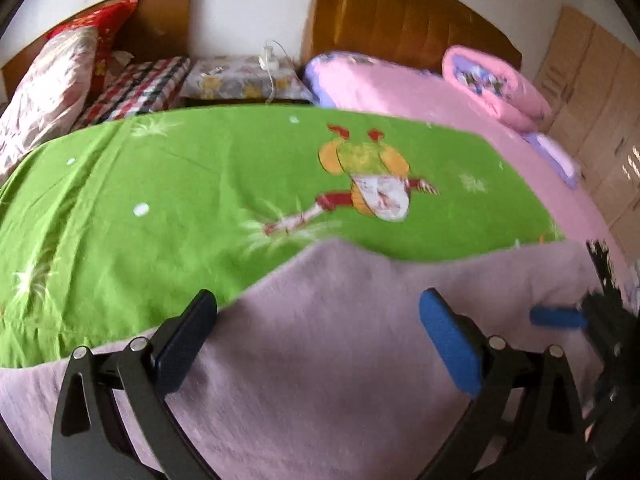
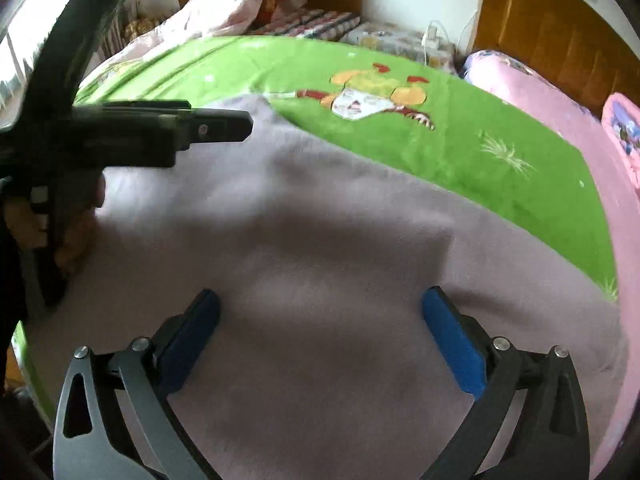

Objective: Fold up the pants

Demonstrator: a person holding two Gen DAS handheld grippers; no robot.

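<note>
The pale lilac pants (image 1: 320,340) lie spread flat on a green cartoon-print bedsheet (image 1: 180,184); they fill the lower part of both views (image 2: 320,240). My left gripper (image 1: 320,328) hovers just above the pants, jaws wide open, nothing between them. My right gripper (image 2: 320,328) also hovers over the pants, wide open and empty. The right gripper's blue fingertip (image 1: 556,316) shows at the right edge of the left wrist view. The left gripper's body (image 2: 132,132) shows from the side at the upper left of the right wrist view.
Pillows (image 1: 52,84) and a checked blanket (image 1: 140,88) lie at the bed's head by a wooden headboard (image 1: 160,20). A second bed with a pink cover (image 1: 440,96) and a rolled pink quilt (image 1: 496,80) stands to the right. A charger (image 1: 268,60) rests on a nightstand between them.
</note>
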